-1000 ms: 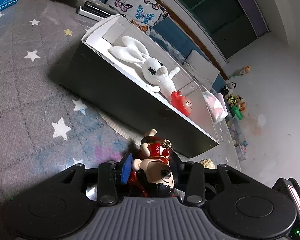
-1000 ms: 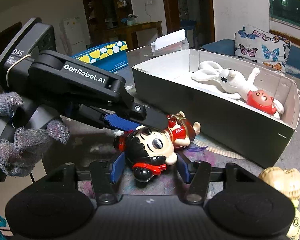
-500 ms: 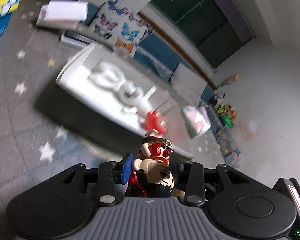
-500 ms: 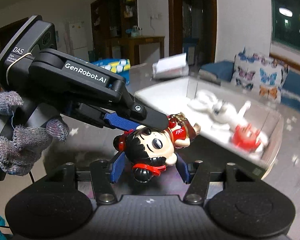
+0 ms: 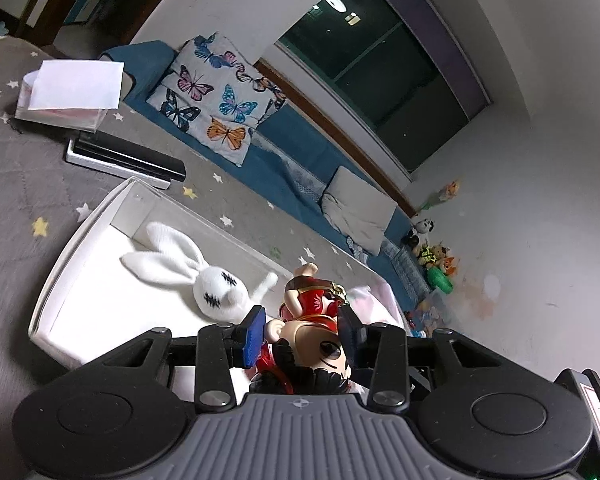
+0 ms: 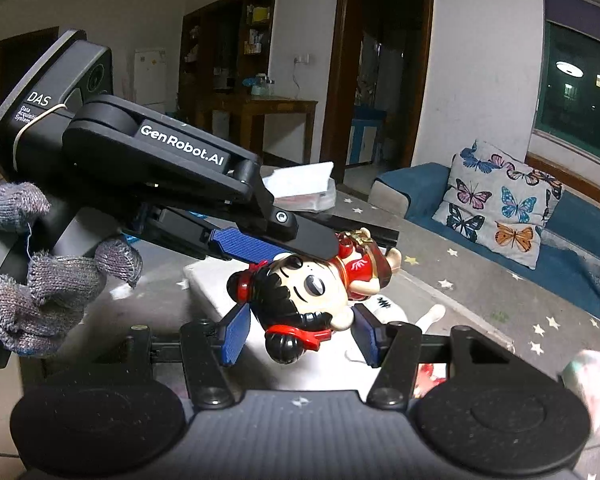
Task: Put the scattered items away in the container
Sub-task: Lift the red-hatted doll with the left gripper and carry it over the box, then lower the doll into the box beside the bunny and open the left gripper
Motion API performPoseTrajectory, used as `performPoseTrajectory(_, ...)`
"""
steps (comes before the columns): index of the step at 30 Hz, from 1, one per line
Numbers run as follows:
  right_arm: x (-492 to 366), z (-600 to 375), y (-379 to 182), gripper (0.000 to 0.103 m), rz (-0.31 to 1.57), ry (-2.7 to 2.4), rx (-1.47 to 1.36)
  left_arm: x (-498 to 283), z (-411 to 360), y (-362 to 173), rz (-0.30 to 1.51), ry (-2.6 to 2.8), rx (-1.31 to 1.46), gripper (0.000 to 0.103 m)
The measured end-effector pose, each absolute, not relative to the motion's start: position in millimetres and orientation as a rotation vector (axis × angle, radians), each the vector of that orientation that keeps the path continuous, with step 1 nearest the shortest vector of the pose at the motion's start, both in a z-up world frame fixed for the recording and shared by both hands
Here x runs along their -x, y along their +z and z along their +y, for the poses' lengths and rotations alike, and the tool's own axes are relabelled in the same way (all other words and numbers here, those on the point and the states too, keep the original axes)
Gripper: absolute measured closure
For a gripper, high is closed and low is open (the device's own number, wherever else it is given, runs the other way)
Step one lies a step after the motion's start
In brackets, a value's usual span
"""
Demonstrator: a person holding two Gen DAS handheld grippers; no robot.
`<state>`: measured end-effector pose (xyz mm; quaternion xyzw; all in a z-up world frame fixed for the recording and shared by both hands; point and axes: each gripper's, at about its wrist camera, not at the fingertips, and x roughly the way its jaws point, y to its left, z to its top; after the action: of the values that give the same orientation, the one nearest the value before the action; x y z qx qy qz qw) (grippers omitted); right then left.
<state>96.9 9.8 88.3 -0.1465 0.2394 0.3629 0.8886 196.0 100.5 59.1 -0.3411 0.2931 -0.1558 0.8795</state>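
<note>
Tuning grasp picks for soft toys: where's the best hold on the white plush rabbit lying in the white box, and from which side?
Probably the round head of the white plush rabbit, from straight above: it lies flat in the white open-topped box, whose walls block side approaches. Its long ears splay flat and may flop. Its body is hidden behind the black-haired doll in red.

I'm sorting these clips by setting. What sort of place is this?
Most likely a home living room: a butterfly cushion on a blue sofa, a star-patterned rug with a toy box, and a fridge in the room behind.
</note>
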Motion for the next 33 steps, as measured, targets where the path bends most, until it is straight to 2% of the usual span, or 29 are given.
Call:
performPoseTrajectory(13, -160.8, 27.2, 47.4, 0.047, 0.645, 0.766, 0.368, -252.1, 108.4, 5.0, 0.710, -0.289, 0.779, 0.060)
performPoseTrajectory(33, -178.4, 34.4, 28.6, 0.047, 0.744, 0.760, 0.440, -249.7, 102.5, -9.8, 0.743, -0.282, 0.746, 0.062)
